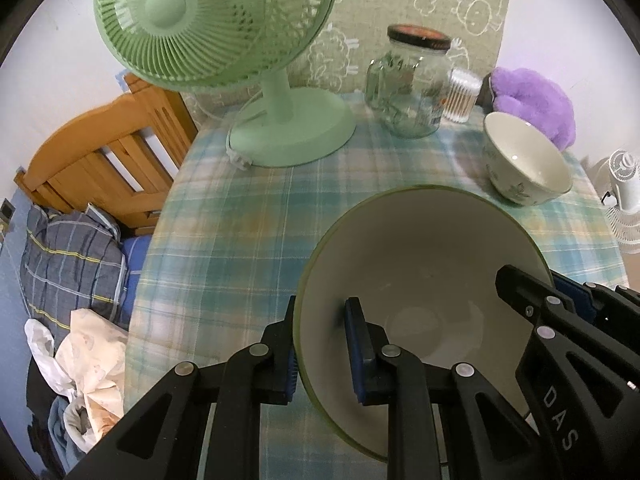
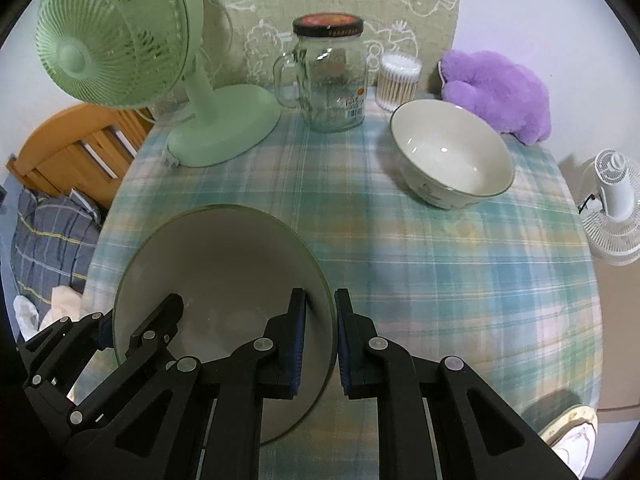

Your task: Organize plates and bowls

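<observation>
A large cream bowl with a green rim (image 1: 424,264) (image 2: 224,260) is held just above the plaid tablecloth by both grippers. My left gripper (image 1: 322,344) is shut on the bowl's left rim, one pad inside and one outside. My right gripper (image 2: 320,348) is shut on the opposite rim in the same way; it shows in the left wrist view as a black arm (image 1: 560,320). A smaller cream bowl with a leaf pattern (image 1: 528,160) (image 2: 452,156) stands empty farther back on the right side of the table.
On the round table (image 2: 420,264) stand a green desk fan (image 1: 224,24) (image 2: 120,36), a lidded glass jar (image 1: 408,80) (image 2: 332,76), a tub of cotton swabs (image 2: 400,80) and a purple plush item (image 2: 496,92). A wooden bed frame (image 1: 108,156) lies left; a white fan (image 2: 616,200) right.
</observation>
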Motion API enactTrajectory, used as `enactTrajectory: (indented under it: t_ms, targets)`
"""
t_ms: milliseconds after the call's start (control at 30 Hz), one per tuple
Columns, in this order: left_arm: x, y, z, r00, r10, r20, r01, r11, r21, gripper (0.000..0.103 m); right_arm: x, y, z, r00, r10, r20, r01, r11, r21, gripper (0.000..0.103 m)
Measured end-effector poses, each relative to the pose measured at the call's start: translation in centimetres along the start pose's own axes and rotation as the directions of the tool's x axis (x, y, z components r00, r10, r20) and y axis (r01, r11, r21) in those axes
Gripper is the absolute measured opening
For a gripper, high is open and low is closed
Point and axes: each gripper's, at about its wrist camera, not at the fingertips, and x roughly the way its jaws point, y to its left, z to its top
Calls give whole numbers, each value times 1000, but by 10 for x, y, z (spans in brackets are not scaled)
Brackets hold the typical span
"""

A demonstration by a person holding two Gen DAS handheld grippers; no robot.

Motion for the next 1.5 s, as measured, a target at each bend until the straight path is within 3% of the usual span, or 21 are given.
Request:
enactTrajectory:
  t_ms: [567, 1033, 1500]
  targets:
    - [-76, -30, -21, 996, 14, 92, -12, 1000, -18, 18, -79, -29, -24, 997, 12, 79, -12, 1000, 0, 17]
    - [-126, -69, -77, 990, 19, 136, -21, 1000, 16, 19, -132, -66, -78, 992, 19, 127, -21, 1000, 15, 17]
    - [-122, -91, -144, 998, -1, 57, 1, 1000, 0, 20, -133, -90, -148, 998, 15, 65, -15, 1000, 0, 17]
